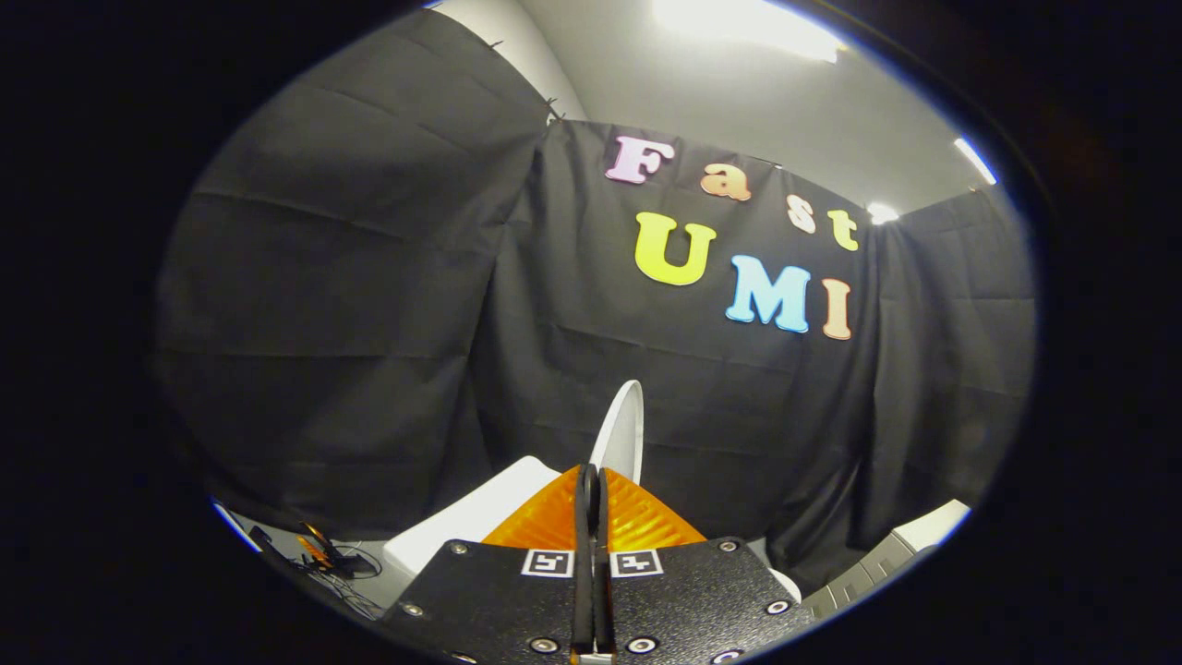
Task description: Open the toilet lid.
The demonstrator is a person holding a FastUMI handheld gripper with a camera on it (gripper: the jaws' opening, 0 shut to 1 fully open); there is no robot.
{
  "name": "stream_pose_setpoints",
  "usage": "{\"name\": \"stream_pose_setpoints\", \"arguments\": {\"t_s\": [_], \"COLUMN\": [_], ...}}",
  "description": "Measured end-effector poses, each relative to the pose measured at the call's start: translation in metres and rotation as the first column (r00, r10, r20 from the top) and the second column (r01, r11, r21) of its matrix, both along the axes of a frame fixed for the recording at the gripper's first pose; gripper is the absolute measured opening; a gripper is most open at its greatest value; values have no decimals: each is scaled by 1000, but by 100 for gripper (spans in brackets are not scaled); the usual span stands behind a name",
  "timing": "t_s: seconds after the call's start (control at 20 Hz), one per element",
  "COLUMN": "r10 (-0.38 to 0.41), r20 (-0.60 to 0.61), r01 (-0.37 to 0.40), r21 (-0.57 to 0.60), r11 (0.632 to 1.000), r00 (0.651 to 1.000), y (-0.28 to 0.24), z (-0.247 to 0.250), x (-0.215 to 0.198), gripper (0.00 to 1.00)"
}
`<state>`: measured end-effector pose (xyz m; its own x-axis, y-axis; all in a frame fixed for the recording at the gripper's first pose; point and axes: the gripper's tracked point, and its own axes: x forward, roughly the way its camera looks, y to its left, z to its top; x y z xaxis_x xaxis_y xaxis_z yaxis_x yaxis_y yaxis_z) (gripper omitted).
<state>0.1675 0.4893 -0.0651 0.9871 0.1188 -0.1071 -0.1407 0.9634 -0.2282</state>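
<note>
The white toilet lid (622, 427) stands raised and nearly edge-on, rising just beyond my fingertips and a little to their right. My gripper (589, 476) is shut, its two fingers pressed together with nothing visible between them. Whether the tips touch the lid's edge I cannot tell. To the left of the fingers lies a white slab of the toilet, likely the tank (466, 522). The bowl and seat are hidden under the gripper body.
Black cloth walls close the booth on the left, ahead and on the right. Some cables and a small orange item (328, 557) lie on the floor at the left. A white and grey unit (910, 545) stands low at the right.
</note>
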Motion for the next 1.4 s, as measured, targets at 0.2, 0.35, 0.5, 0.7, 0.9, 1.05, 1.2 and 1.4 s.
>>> {"name": "stream_pose_setpoints", "arguments": {"t_s": [0.2, 0.35, 0.5, 0.7, 0.9, 1.05, 1.2, 1.4], "r10": [41, 53, 52, 54, 74, 135, 175, 234], "r20": [27, 22, 7, 9, -38, -105, -126, -63], "r01": [-38, -51, -52, -53, -77, -141, -173, -216], "r21": [-92, -88, -45, -74, -77, -55, 27, 213], "r11": [995, 995, 998, 996, 994, 988, 984, 953], "r00": [999, 998, 999, 998, 997, 985, 976, 970], "y": [23, 33, 36, 31, 25, 23, 24, 18], "z": [-3, -8, -8, -3, -5, -1, 11, 57], "x": [6, 6, 7, 5, 5, 4, -4, -21], "gripper": [0, 0, 0, 0, 9, 16, 32, 95]}}
